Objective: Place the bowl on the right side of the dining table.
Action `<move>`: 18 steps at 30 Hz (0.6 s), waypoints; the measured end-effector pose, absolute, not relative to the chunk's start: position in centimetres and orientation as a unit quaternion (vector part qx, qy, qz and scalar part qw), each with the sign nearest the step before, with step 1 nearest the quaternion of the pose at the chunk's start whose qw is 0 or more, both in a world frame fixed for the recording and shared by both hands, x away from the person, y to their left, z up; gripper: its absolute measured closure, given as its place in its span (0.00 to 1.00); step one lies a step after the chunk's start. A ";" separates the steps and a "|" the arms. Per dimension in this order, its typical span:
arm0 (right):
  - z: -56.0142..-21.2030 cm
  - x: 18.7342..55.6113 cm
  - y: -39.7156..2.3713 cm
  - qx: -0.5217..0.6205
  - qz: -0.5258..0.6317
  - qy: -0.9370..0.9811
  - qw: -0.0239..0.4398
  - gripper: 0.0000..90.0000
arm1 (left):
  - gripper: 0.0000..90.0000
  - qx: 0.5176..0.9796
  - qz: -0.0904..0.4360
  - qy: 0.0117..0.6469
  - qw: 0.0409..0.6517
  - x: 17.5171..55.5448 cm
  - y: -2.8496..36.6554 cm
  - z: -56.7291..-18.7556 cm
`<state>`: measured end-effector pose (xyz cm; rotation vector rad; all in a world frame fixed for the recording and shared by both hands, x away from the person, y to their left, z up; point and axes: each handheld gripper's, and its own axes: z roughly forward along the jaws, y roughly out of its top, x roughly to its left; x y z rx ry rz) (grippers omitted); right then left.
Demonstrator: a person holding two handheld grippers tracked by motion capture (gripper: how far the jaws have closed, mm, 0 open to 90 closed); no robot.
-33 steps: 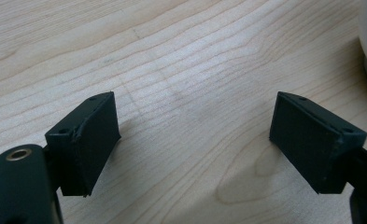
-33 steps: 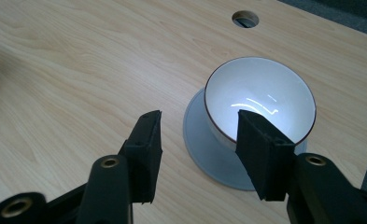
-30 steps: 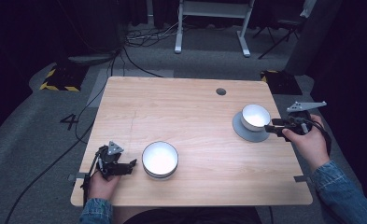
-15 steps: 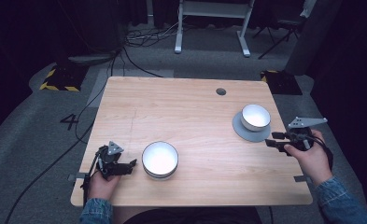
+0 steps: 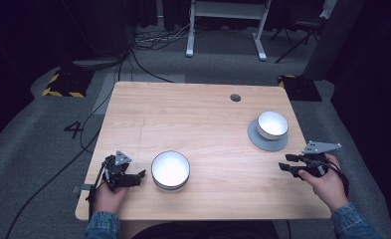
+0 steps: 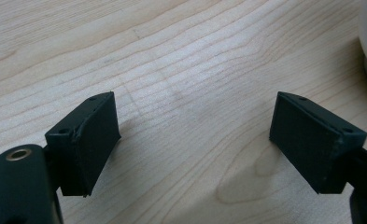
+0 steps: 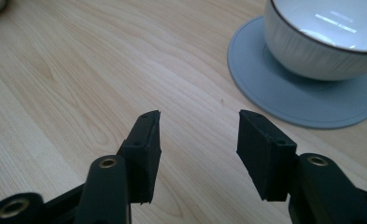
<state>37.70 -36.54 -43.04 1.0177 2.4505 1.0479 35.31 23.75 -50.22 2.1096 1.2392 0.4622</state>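
Both grippers, left (image 5: 139,175) and right (image 5: 285,162), stand open and empty. Risk: the left may nudge the near bowl (image 5: 170,170), which seems just beside it.

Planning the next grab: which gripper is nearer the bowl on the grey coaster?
Right. The right gripper sits just below-right of the bowl; the left gripper is far across the table.

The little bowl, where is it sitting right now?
In the high view the little bowl sits on a grey coaster at the table's right side, a bit beyond the right tool.
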 end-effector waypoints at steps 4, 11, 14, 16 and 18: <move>-44.6 37.2 -36.5 0.357 0.363 0.849 0.141 0.55 | 0.18 0.803 0.176 0.472 0.320 35.3 23.7 -50.2; -46.9 36.5 -36.5 0.352 0.368 0.850 0.137 0.50 | 0.18 0.803 0.176 0.471 0.320 35.3 23.8 -50.2; -48.0 36.2 -36.5 0.350 0.366 0.852 0.132 0.49 | 0.18 0.803 0.176 0.472 0.320 35.3 23.7 -50.2; -48.7 35.9 -36.4 0.351 0.367 0.851 0.132 0.49 | 0.18 0.803 0.176 0.471 0.320 35.3 23.7 -50.2; -49.2 35.7 -36.4 0.351 0.368 0.851 0.133 0.48 | 0.18 0.803 0.176 0.471 0.320 35.3 23.8 -50.2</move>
